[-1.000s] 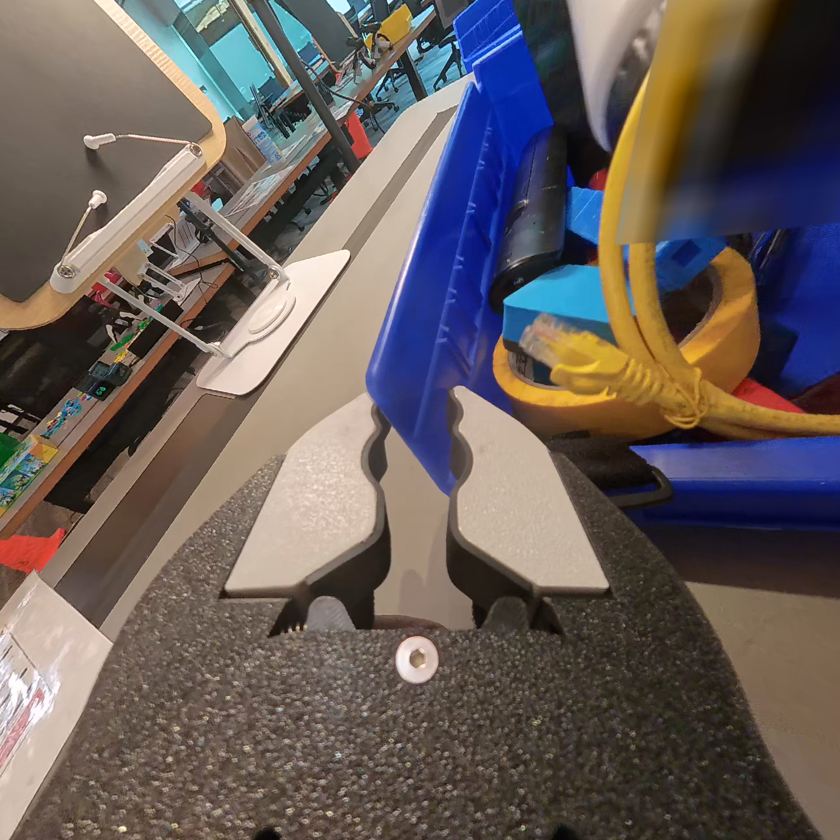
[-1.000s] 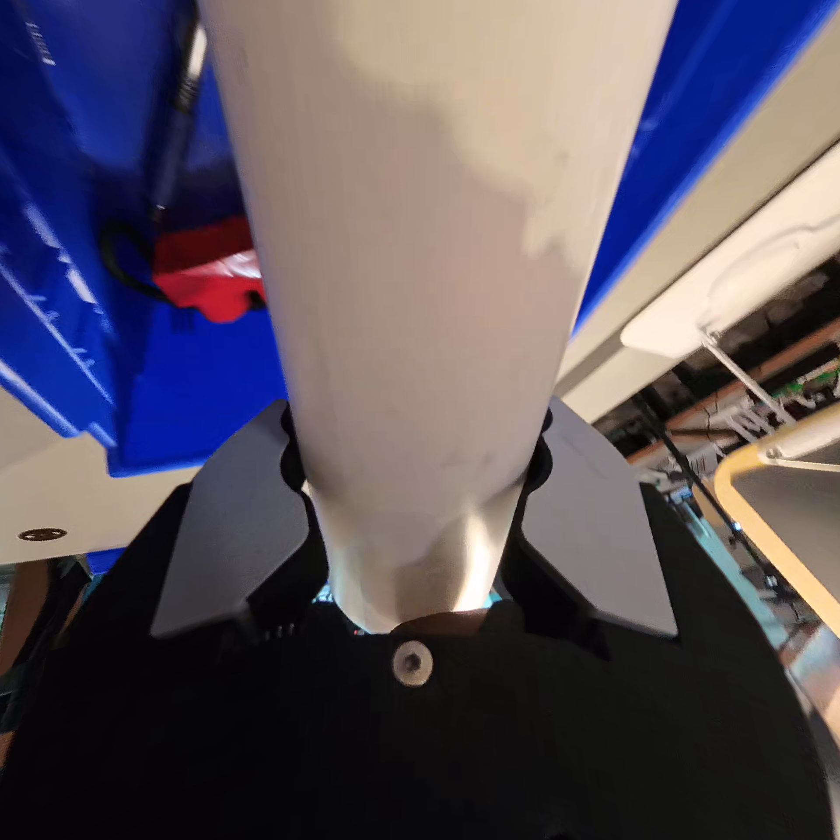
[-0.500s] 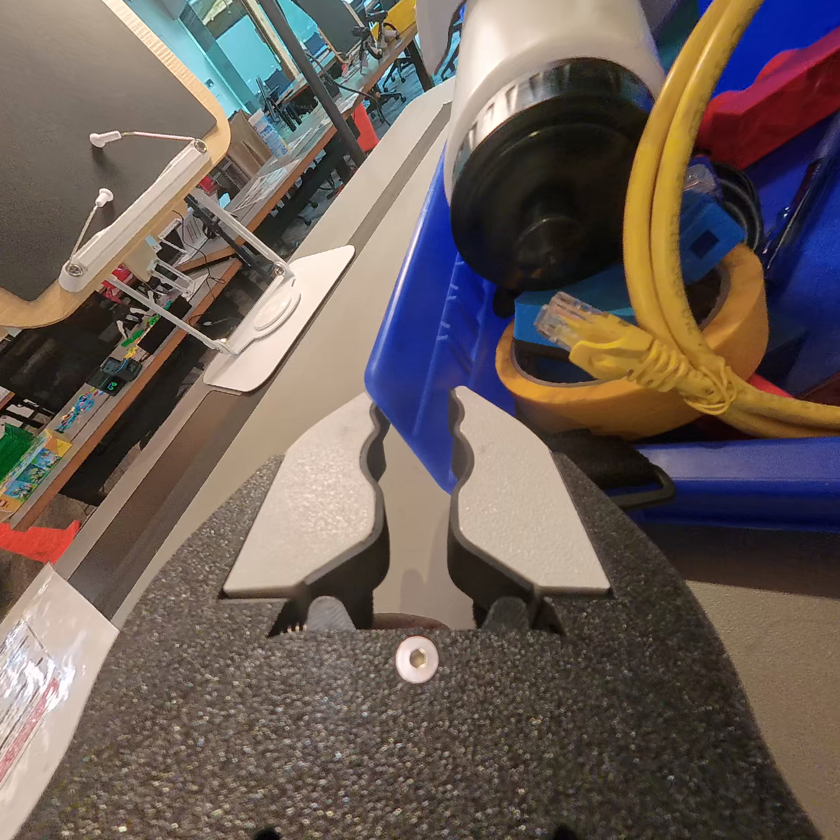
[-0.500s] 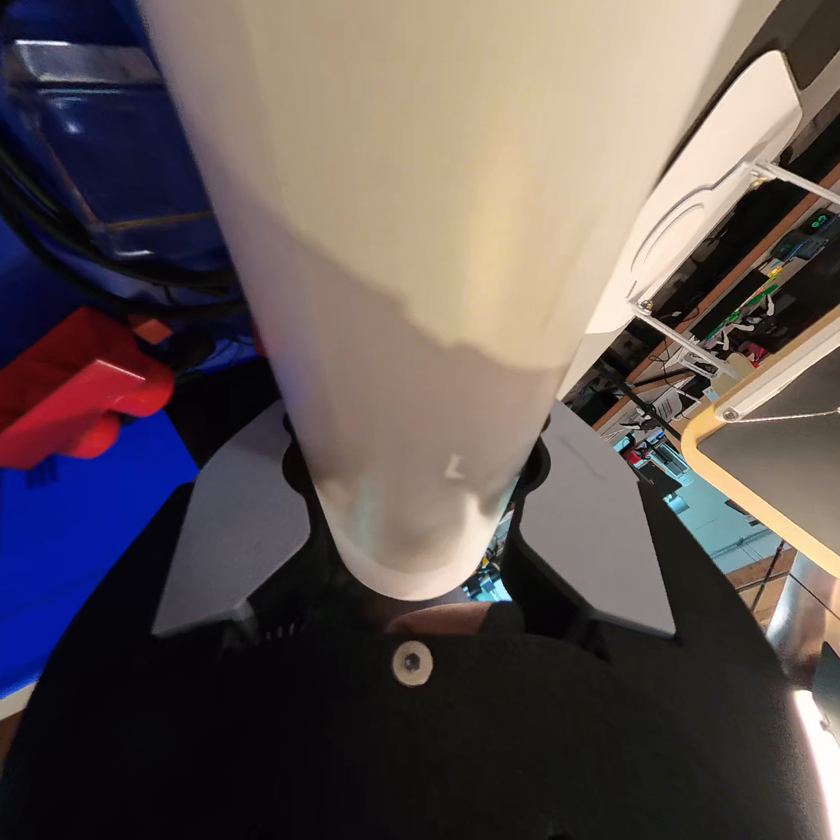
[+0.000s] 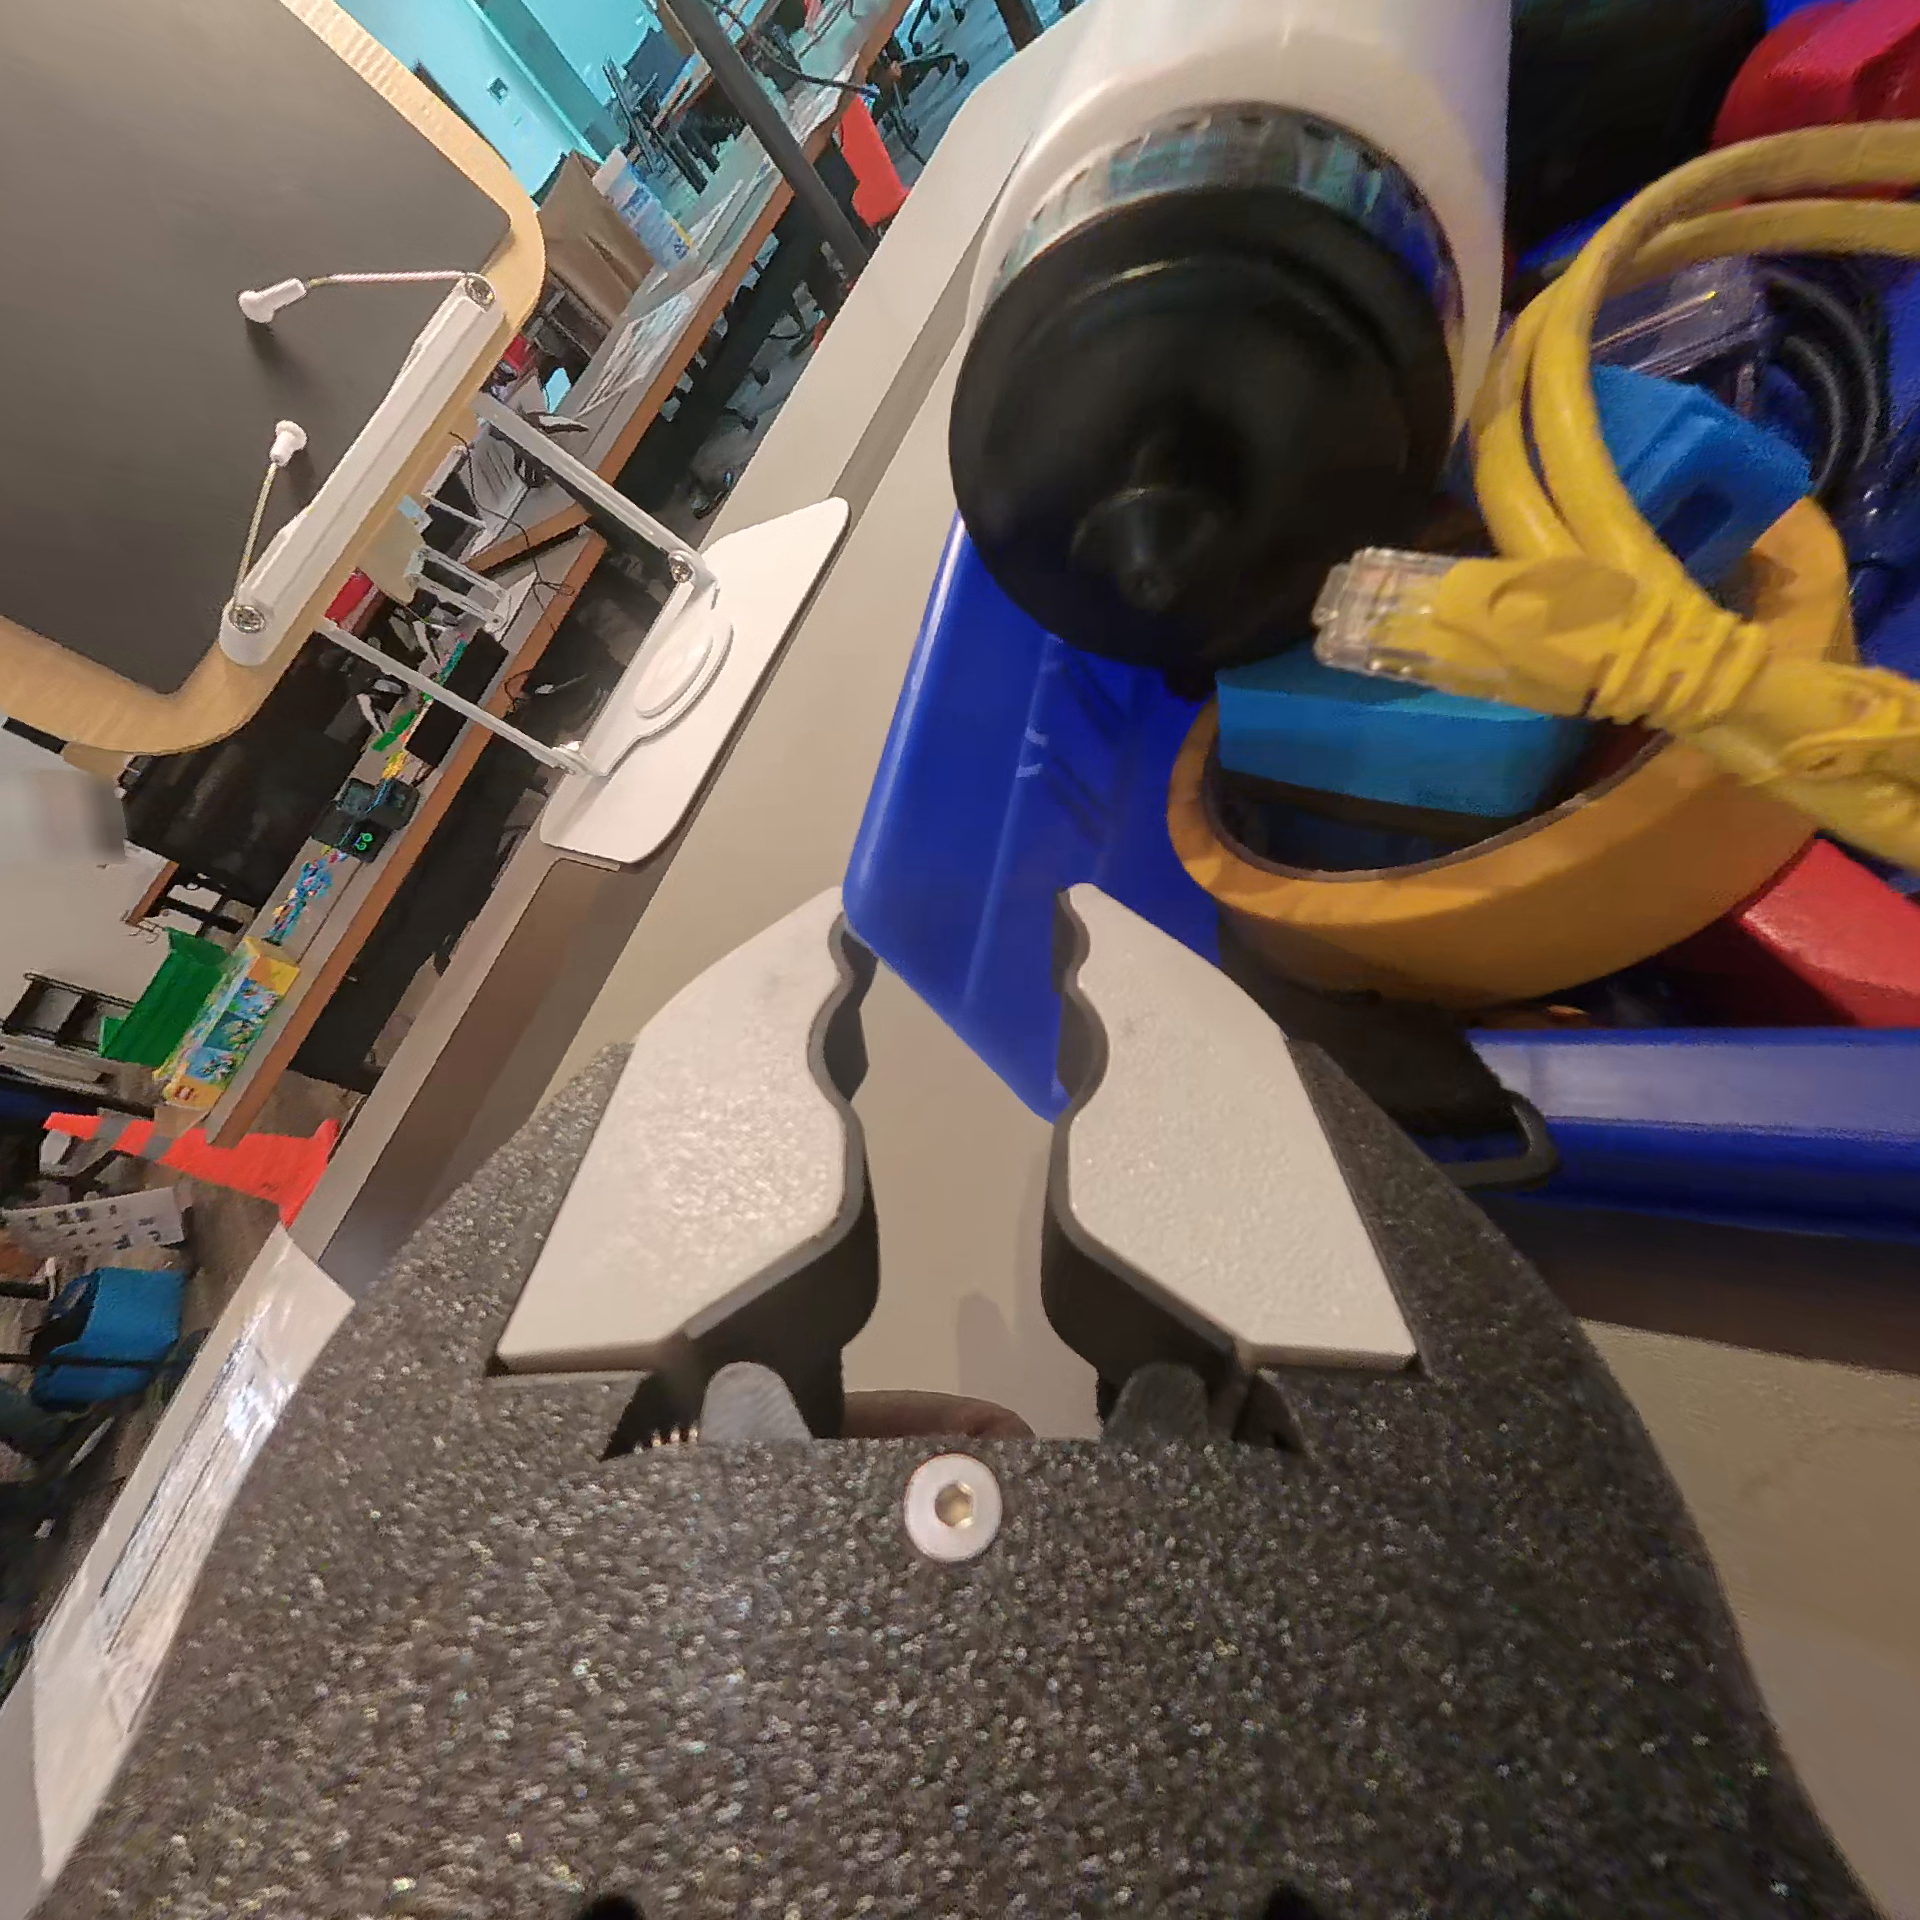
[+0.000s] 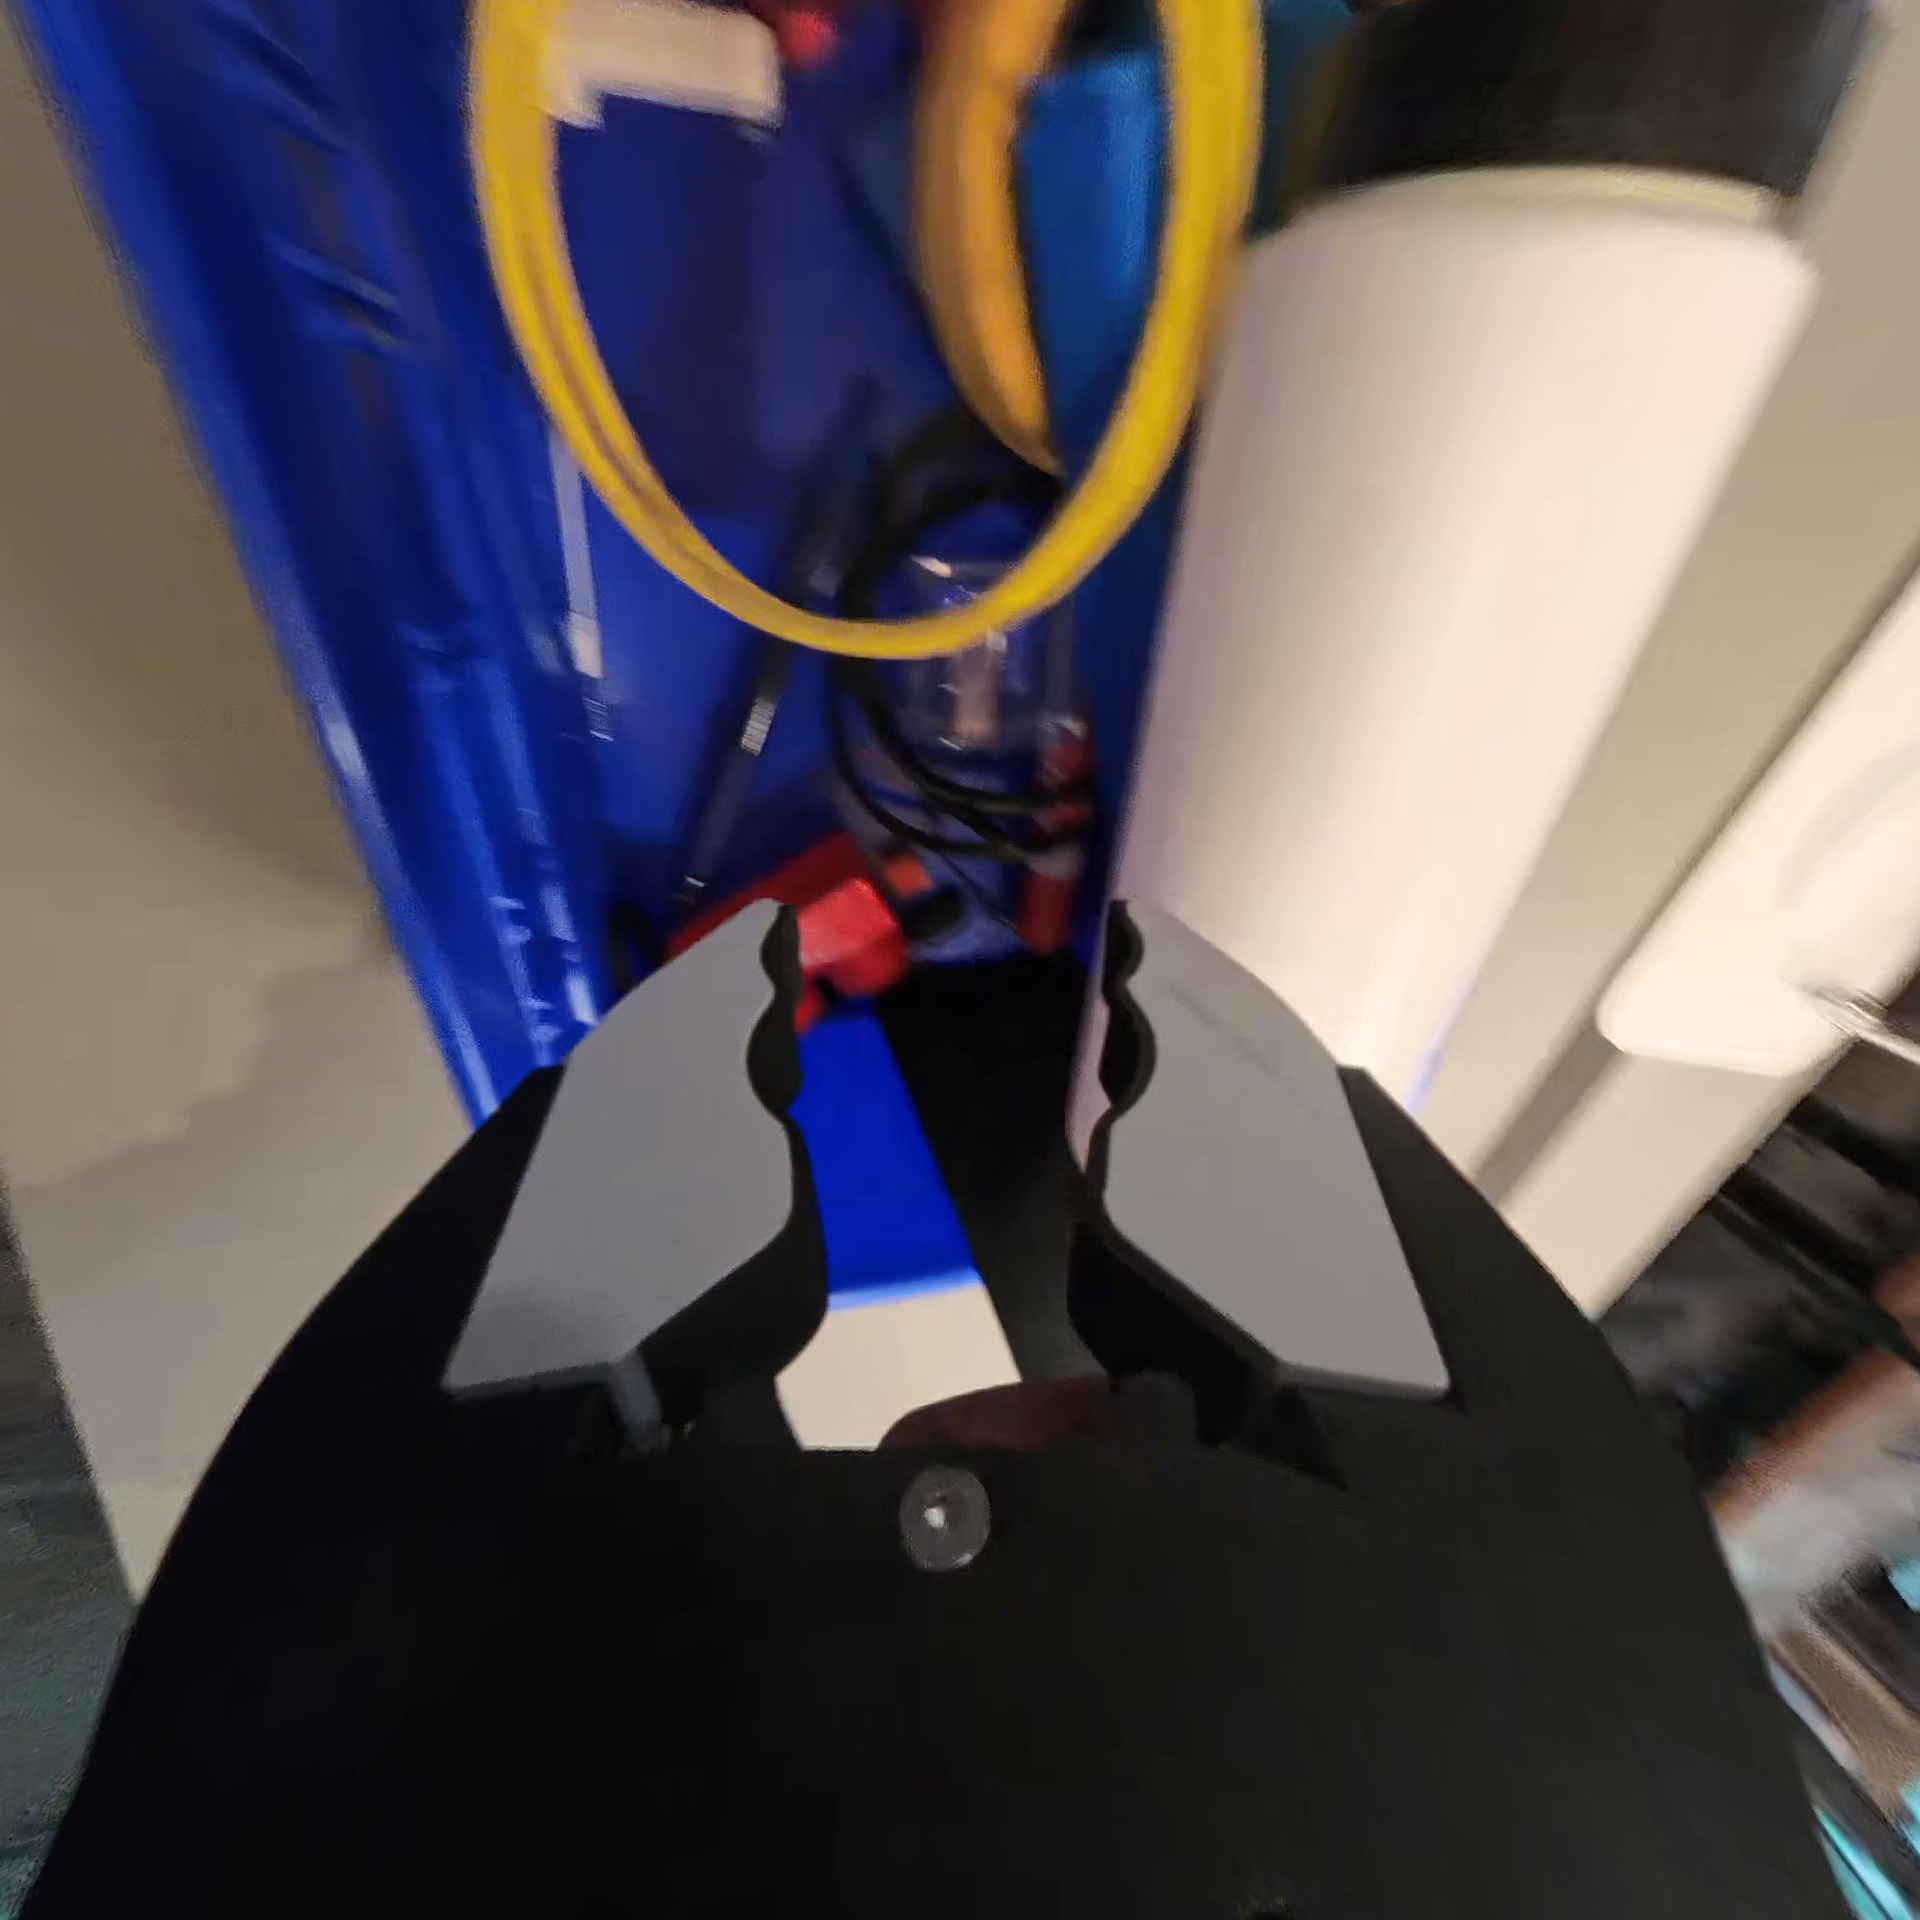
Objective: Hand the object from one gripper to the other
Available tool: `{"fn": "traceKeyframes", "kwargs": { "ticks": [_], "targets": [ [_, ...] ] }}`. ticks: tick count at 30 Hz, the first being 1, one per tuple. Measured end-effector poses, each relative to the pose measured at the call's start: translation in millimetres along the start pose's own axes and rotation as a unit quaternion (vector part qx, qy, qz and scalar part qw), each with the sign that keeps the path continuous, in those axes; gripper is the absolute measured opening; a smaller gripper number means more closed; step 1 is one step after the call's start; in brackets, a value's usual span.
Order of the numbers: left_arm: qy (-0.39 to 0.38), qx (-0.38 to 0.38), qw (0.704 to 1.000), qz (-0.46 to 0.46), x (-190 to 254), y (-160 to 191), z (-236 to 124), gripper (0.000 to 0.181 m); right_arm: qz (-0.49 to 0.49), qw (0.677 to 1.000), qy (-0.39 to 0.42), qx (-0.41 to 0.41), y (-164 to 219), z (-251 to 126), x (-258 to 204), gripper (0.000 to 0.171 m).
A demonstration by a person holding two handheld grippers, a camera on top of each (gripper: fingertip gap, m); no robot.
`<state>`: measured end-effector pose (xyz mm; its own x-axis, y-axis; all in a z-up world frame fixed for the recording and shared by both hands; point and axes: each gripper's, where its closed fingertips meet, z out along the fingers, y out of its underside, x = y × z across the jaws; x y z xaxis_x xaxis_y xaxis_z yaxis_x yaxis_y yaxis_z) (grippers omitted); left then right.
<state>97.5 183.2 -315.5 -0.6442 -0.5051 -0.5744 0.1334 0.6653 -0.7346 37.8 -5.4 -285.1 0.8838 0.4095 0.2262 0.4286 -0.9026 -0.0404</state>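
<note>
A white bottle (image 5: 1247,135) with a black cap (image 5: 1195,416) lies over the near wall of a blue bin (image 5: 966,831), cap end towards my left gripper. My left gripper (image 5: 951,914) is open and empty, just short of the bin's corner and below the cap. In the blurred right wrist view my right gripper (image 6: 951,920) is open and empty. The bottle (image 6: 1455,623) lies just right of its right finger (image 6: 1226,1122); I cannot tell whether they touch.
The bin holds a coiled yellow network cable (image 5: 1579,582), a yellow tape roll (image 5: 1507,894), blue foam blocks (image 5: 1382,727), red parts (image 5: 1829,945) and black cables (image 6: 935,790). A white stand base (image 5: 696,686) sits on the grey table (image 5: 790,790) to the left. The gap from one gripper's tips to the other's is roughly 20 cm. My left gripper's tips are some 10 cm from the white bottle (image 5: 1247,135).
My right gripper has opened, let go of the white bottle and pulled back from it. The bottle has come closer to my left gripper, which has barely moved.
</note>
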Motion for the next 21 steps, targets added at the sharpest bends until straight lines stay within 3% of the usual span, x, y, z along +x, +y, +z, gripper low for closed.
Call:
{"fn": "traceKeyframes", "kwargs": {
  "ticks": [4,8,14,17,21],
  "targets": [
    [-0.005,-0.001,1.0,-0.009,-2,0,0,0.038,-0.006,0.993,-0.12,-0.007,-4,34,-41,0.038],
    [-0.009,0.005,1.0,-0.023,-7,-2,-3,0.042,0.013,0.984,-0.173,-0.037,0,61,-57,0.035],
    [-0.014,0.053,0.995,-0.078,-18,-15,-14,0.039,0.054,0.983,-0.165,-0.056,3,74,-48,0.022],
    [-0.017,0.055,0.994,-0.09,-21,-14,-16,0.039,0.057,0.978,-0.186,-0.07,3,86,-59,0.03],
    [-0.018,0.059,0.993,-0.096,-21,-14,-16,0.039,0.047,0.982,-0.159,-0.088,2,89,-57,0.027]
  ]
}}
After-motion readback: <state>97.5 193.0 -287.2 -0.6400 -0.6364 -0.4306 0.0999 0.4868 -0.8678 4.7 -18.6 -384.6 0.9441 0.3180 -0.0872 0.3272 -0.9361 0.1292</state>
